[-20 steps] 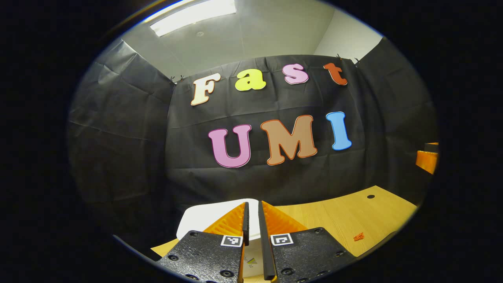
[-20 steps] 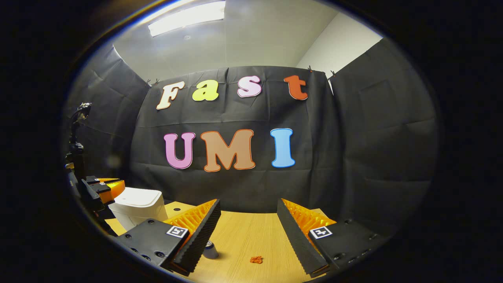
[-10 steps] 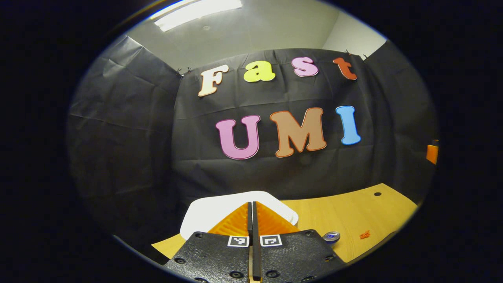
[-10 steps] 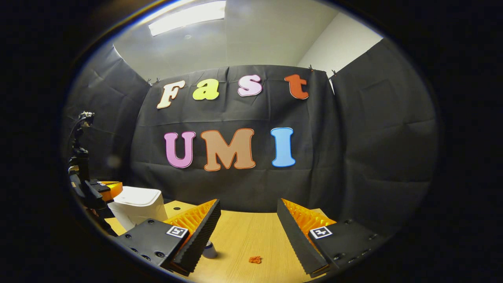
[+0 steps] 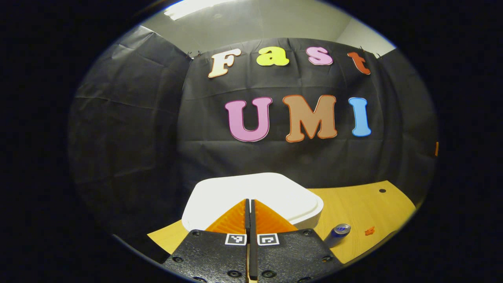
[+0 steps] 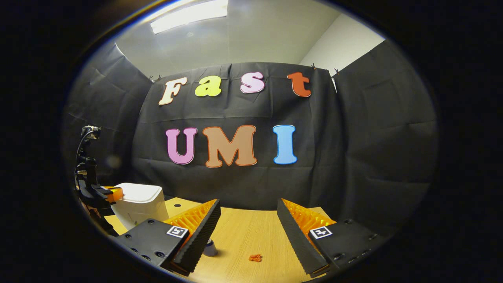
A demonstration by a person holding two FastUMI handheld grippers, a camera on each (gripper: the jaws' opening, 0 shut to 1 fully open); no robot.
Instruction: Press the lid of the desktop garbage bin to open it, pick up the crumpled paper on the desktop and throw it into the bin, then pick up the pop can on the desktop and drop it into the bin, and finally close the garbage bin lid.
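A: Scene?
B: Wooden table (image 6: 251, 236) bottom centre. White bin (image 5: 251, 192) lower centre in the left gripper view, lid down.
A: Tools?
B: Left gripper (image 5: 249, 202) pressed together, tips over the lid; contact unclear. Right gripper (image 6: 248, 208) spread wide, holding nothing.
A: Rest?
B: Pop can (image 5: 337, 233) lower right, just beside the bin. Crumpled paper (image 6: 255, 258) bottom centre in the right gripper view.

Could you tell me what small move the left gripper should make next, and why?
Probably ease the left gripper straight down to press the lid. Its fingers are shut and poised over the white lid, which looks closed, while the pop can and the crumpled paper lie on the desktop. The right gripper hangs open.
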